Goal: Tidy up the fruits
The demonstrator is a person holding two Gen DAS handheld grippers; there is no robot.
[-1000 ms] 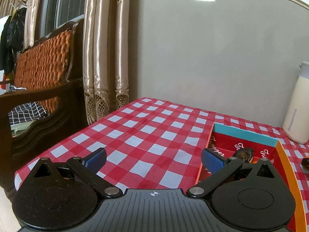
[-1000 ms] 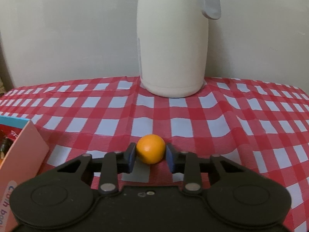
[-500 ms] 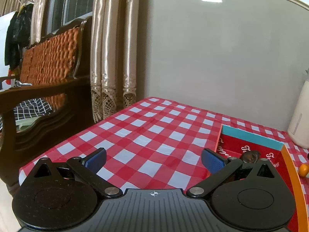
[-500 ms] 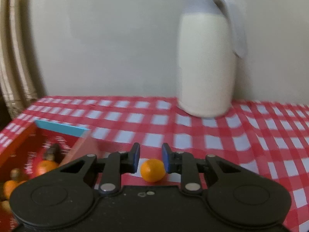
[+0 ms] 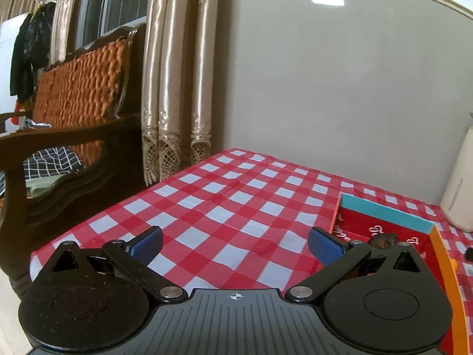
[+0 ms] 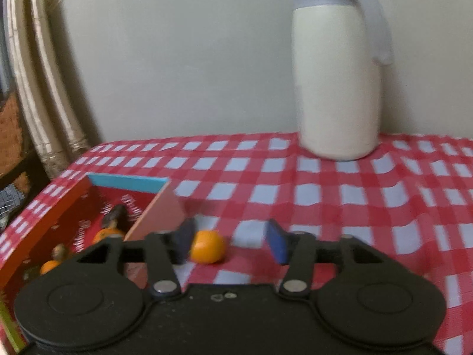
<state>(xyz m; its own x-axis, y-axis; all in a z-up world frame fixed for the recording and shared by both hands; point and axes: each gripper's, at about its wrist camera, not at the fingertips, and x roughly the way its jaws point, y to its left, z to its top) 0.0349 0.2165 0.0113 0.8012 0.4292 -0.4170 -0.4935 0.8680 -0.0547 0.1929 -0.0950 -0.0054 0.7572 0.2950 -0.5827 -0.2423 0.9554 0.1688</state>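
Note:
A small orange fruit (image 6: 207, 246) lies on the checked cloth just right of the red box (image 6: 44, 224). My right gripper (image 6: 230, 244) is open; the fruit sits beside its left finger, not gripped. The box holds other orange fruits (image 6: 108, 233) and a dark one (image 6: 115, 214). My left gripper (image 5: 235, 244) is open and empty above the cloth, left of the red box (image 5: 384, 216), where a dark fruit (image 5: 384, 241) shows. A sliver of the orange fruit (image 5: 454, 265) shows past the box's right wall.
A tall cream jug (image 6: 340, 77) stands at the back by the wall and also shows in the left wrist view (image 5: 461, 189). A wooden sofa (image 5: 74, 94) and curtains (image 5: 177, 88) stand left of the table. The table edge runs along the left.
My right gripper has opened and let go of the orange fruit, which now lies on the cloth beside the box. The right view swung left toward the box. The left gripper barely moved.

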